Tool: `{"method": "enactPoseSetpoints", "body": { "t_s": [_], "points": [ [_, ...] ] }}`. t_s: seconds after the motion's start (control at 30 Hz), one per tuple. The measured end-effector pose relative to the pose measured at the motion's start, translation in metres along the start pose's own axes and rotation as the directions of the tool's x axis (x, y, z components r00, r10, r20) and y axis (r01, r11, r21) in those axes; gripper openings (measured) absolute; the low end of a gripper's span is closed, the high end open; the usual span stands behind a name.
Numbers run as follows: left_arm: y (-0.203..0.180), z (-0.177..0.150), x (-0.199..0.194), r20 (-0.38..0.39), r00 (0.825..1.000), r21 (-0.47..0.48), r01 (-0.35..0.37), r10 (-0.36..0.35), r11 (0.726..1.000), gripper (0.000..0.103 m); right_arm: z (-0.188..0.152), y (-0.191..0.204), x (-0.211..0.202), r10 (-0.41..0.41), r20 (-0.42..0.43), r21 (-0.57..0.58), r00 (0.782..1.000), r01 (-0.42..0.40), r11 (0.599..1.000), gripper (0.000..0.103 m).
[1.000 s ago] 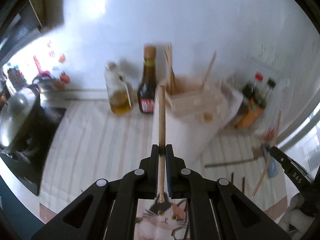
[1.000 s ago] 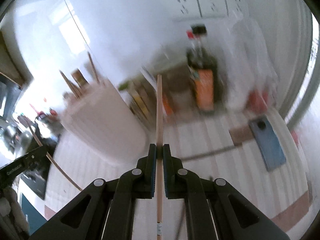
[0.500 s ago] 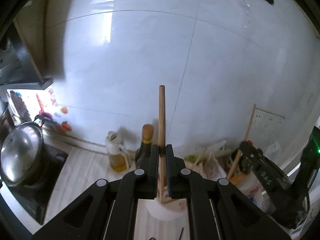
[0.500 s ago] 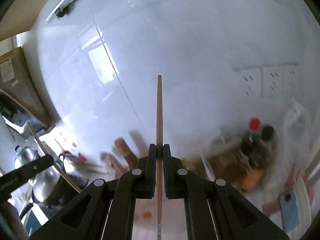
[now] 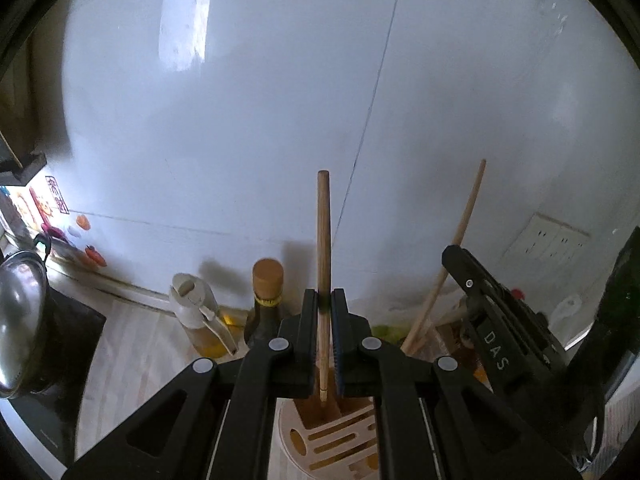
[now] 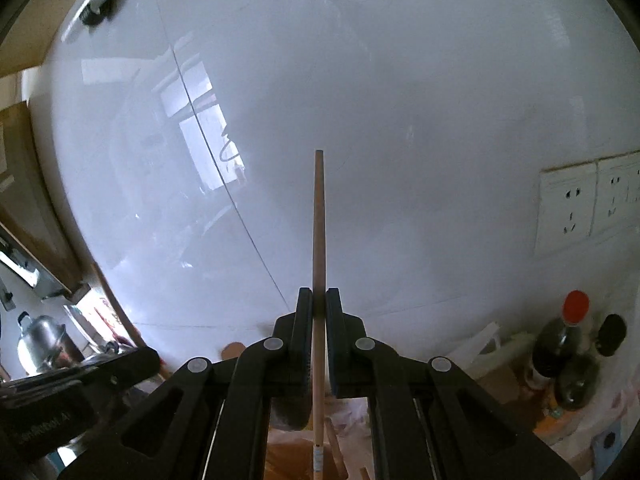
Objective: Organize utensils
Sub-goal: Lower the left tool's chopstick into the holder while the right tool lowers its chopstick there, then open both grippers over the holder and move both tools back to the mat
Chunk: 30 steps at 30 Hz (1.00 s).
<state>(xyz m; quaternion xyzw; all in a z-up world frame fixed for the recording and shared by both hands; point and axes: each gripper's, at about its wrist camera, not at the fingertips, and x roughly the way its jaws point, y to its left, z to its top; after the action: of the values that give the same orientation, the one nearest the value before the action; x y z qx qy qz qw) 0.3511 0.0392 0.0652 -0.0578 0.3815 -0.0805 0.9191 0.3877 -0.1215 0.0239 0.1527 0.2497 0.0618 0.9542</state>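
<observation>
On my far left a steel pot [image 5: 20,316] sits on the dark stove top, and nearer the middle an oil bottle [image 5: 198,320] with a white spout stands just beside a dark sauce bottle [image 5: 266,304] with a brown cap, both against the white tiled wall [image 5: 240,120]. My left gripper [image 5: 324,300] has its jaws pinched tight on a wooden chopstick [image 5: 323,232], which runs straight up between the pads with its blunt end above the bottles; its lower tip hangs over the pale utensil holder [image 5: 332,440], whose slotted top shows directly below my claw. To the right of that, my right gripper [image 5: 500,328] comes in from the side, carrying its own long chopstick [image 5: 464,232] slanted up toward the wall, with the wall sockets [image 5: 548,240] behind it. Seen from the right claw's own camera, a kettle [image 6: 40,340] stands far left, and the black body of the left gripper lies low on the left. The right gripper [image 6: 318,304] is clamped narrow on the thin chopstick [image 6: 319,220], which points up along the fingers and tapers toward its top end; its lower end reaches down over the brown interior of the holder [image 6: 288,460]. At the far right stand two dark bottles [image 6: 568,356], one red-capped, one black-capped, beneath the sockets [image 6: 576,204].
</observation>
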Motion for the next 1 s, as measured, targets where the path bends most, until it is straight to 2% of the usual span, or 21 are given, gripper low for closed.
{"method": "enactPoseSetpoints", "body": {
  "t_s": [0.13, 0.23, 0.3, 0.33, 0.37, 0.43, 0.5, 0.57, 0.6, 0.73, 0.83, 0.9, 1.0],
  "points": [
    [0.007, -0.007, 0.006, -0.043, 0.999, -0.015, 0.025, -0.026, 1.000, 0.005, -0.014, 0.001, -0.001, 0.016, -0.013, -0.032, 1.000, -0.016, 0.999, 0.006],
    [0.011, -0.008, 0.002, -0.058, 0.998, -0.031, 0.015, -0.017, 0.999, 0.007, -0.021, -0.001, -0.003, 0.043, -0.060, -0.045, 0.997, -0.045, 0.998, 0.007],
    [0.013, -0.007, -0.008, -0.050, 0.999, -0.042, 0.003, -0.005, 0.999, 0.014, -0.023, -0.004, -0.006, 0.063, -0.100, -0.045, 0.993, -0.067, 0.997, 0.008],
    [0.013, -0.007, -0.012, -0.038, 0.999, -0.042, -0.005, 0.003, 0.999, 0.027, -0.024, -0.006, -0.009, 0.068, -0.113, -0.044, 0.991, -0.073, 0.996, 0.012],
    [0.014, -0.006, -0.017, -0.024, 1.000, -0.042, -0.019, 0.018, 0.999, 0.052, -0.024, -0.009, -0.011, 0.068, -0.135, -0.047, 0.988, -0.075, 0.996, 0.016],
    [0.016, -0.007, -0.029, 0.014, 0.998, -0.042, -0.056, 0.056, 0.998, 0.078, -0.023, -0.012, -0.020, 0.076, -0.144, -0.037, 0.987, -0.083, 0.996, 0.040],
    [0.018, -0.010, -0.039, 0.051, 0.996, -0.038, -0.071, 0.073, 0.997, 0.080, -0.021, -0.016, -0.032, 0.064, -0.140, -0.031, 0.988, -0.069, 0.997, 0.044],
    [0.021, -0.014, -0.044, 0.052, 0.994, -0.036, -0.093, 0.094, 0.995, 0.097, -0.021, -0.023, -0.046, 0.050, -0.138, -0.017, 0.989, -0.053, 0.998, 0.046],
    [0.023, -0.018, -0.046, 0.051, 0.993, -0.034, -0.103, 0.104, 0.994, 0.101, -0.021, -0.026, -0.053, 0.040, -0.138, -0.011, 0.990, -0.042, 0.999, 0.049],
    [0.024, -0.039, -0.052, 0.038, 0.988, -0.025, -0.148, 0.149, 0.989, 0.103, -0.025, -0.043, -0.082, -0.020, -0.143, 0.010, 0.990, 0.022, 1.000, 0.068],
    [0.023, -0.058, -0.050, 0.009, 0.989, -0.022, -0.145, 0.145, 0.989, 0.103, -0.038, -0.065, -0.106, -0.082, -0.168, 0.033, 0.982, 0.088, 0.996, 0.082],
    [0.017, -0.073, -0.049, -0.011, 0.989, -0.003, -0.151, 0.151, 0.989, 0.103, -0.050, -0.080, -0.117, -0.120, -0.192, 0.045, 0.974, 0.131, 0.990, 0.083],
    [0.001, -0.105, -0.042, -0.055, 0.984, 0.070, -0.166, 0.170, 0.984, 0.103, -0.079, -0.110, -0.135, -0.203, -0.254, 0.061, 0.946, 0.225, 0.972, 0.083]
  ]
}}
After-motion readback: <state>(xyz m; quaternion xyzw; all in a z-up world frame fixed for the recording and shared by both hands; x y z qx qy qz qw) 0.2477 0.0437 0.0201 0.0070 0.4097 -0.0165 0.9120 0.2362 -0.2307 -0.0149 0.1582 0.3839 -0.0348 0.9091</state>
